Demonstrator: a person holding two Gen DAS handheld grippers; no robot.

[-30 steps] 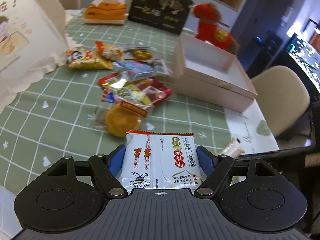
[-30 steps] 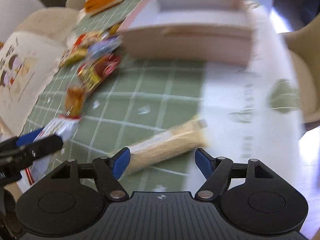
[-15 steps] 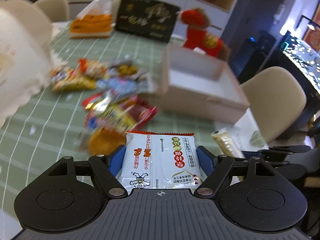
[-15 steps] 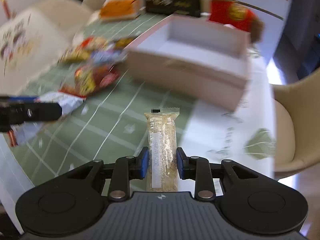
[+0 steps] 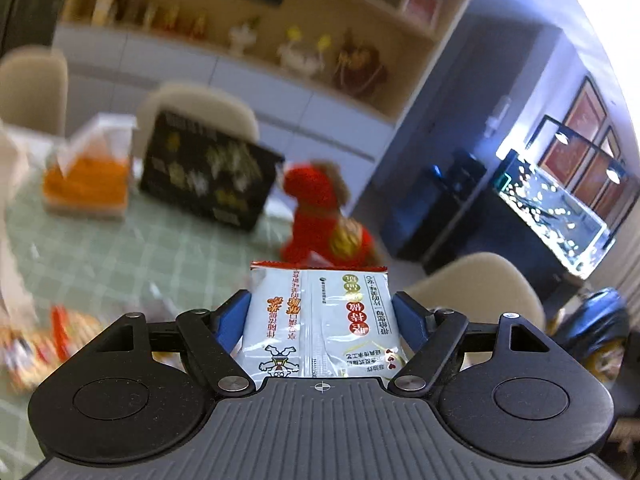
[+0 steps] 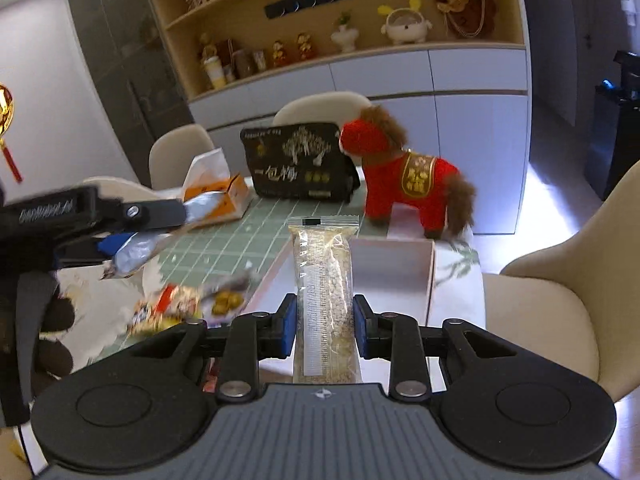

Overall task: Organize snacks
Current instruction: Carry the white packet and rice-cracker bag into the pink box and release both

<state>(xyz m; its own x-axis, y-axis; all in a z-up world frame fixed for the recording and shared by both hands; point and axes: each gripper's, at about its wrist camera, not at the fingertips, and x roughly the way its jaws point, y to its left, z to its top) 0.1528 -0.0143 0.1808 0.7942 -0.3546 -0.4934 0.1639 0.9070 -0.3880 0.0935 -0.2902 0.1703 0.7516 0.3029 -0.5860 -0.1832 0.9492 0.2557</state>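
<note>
While both jaws grip, the white packet (image 5: 318, 320) and cracker bar (image 6: 325, 292) hang above the counter (image 6: 224, 248), before the box (image 6: 394, 276) rim.

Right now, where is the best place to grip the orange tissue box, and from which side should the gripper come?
Grip the orange tissue box across its short width, low on the cardboard sides, coming from above. The tissue sticking out on top is too soft, and the black box seems close beside it.

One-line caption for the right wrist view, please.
Right gripper clamps a long clear-wrapped snack bar above the open white box; left gripper at left holds a white snack packet.
</note>
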